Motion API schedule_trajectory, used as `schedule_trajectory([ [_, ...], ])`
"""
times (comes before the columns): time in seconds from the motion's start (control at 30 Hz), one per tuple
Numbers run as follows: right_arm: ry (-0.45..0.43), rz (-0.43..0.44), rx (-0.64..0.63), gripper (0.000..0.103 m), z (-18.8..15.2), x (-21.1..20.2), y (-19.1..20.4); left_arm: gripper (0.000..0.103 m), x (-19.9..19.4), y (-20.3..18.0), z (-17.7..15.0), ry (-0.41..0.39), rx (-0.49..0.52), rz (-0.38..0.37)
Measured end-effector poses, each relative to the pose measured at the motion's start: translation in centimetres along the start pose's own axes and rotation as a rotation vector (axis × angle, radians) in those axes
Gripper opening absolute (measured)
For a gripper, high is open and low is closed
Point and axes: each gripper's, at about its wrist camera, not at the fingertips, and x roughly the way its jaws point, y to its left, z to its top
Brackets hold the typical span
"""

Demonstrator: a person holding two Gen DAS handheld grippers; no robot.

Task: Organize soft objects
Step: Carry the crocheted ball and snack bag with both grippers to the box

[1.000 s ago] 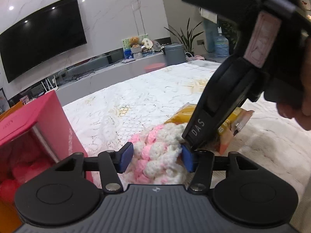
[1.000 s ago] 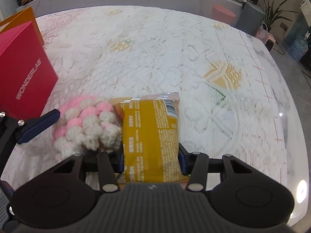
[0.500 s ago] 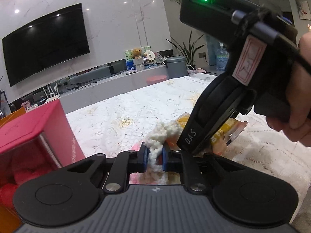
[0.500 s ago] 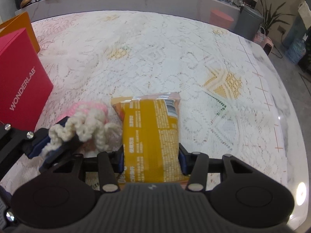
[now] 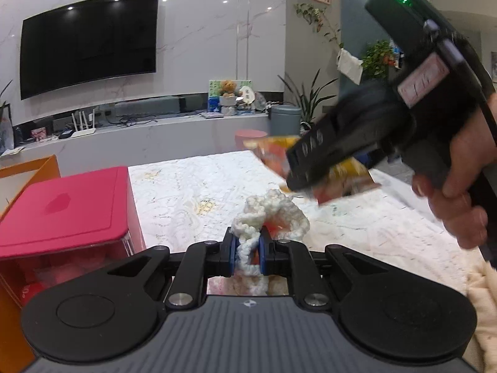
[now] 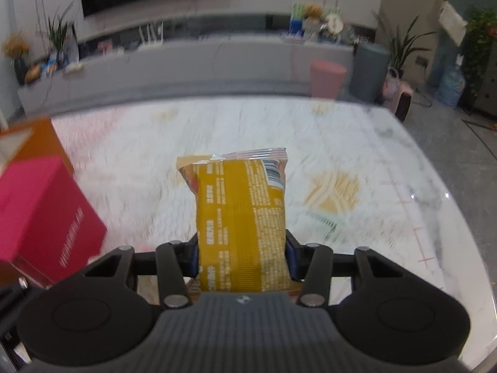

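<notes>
L gripper [image 5: 247,256] pinches knit piece [image 5: 273,214]; R gripper [image 6: 242,256] grips snack bag [image 6: 240,217].

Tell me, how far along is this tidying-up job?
Midway, it seems. Done: pink soft items already show through the clear side of the pink box. In hand: the left gripper is shut on the crocheted yarn piece, and the right gripper is shut on the yellow snack packet, both lifted off the lace tablecloth. Left: placing both; where the packet goes is unclear.
</notes>
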Motion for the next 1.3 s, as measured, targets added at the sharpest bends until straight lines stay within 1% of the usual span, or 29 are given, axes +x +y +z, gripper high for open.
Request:
schedule_trajectory([
  [0.17,-0.082,0.027,0.06,0.048,0.8,-2.6,-1.5,0.015,-1.5,-0.6,0.8,-0.024,0.045,-0.009],
  [0.3,-0.108,0.022,0.104,0.048,1.0,-3.5,-2.8,0.015,-2.5,0.0,1.5,-0.025,-0.014,-0.05],
  [0.43,-0.139,0.023,0.151,0.048,1.4,-4.3,-3.8,0.015,-3.2,0.0,2.6,-0.029,0.006,-0.028],
  [0.53,-0.163,0.045,0.142,0.048,1.6,-5.0,-3.6,0.015,-3.9,0.0,3.9,-0.021,-0.009,-0.028],
  [0.63,-0.167,0.046,0.126,0.048,1.8,-5.1,-3.1,0.015,-5.4,0.3,5.4,-0.06,-0.027,-0.051],
  [0.73,-0.169,0.048,0.108,0.048,1.8,-5.2,-2.5,0.015,-6.8,0.7,7.0,-0.105,-0.015,-0.045],
  [0.83,-0.17,0.054,0.08,0.049,1.7,-5.4,-1.7,0.015,-8.1,1.4,8.4,-0.136,0.005,-0.021],
  [0.97,-0.17,0.049,0.057,0.049,1.7,-4.6,-0.5,0.015,-9.2,3.5,9.6,-0.142,-0.01,0.04],
  [1.07,-0.127,0.053,0.032,0.049,1.4,-3.2,0.4,0.015,-10.0,6.0,9.9,-0.167,-0.036,0.069],
  [1.13,-0.092,0.053,-0.002,0.049,1.1,-2.3,1.2,0.015,-10.6,8.0,9.9,-0.185,-0.052,0.108],
  [1.23,-0.074,0.044,-0.036,0.049,0.8,-1.5,2.2,0.015,-11.2,11.5,9.8,-0.203,-0.079,0.154],
  [1.3,-0.061,0.067,-0.032,0.049,0.7,-1.2,2.5,0.015,-11.3,13.6,9.7,-0.226,-0.067,0.182],
])
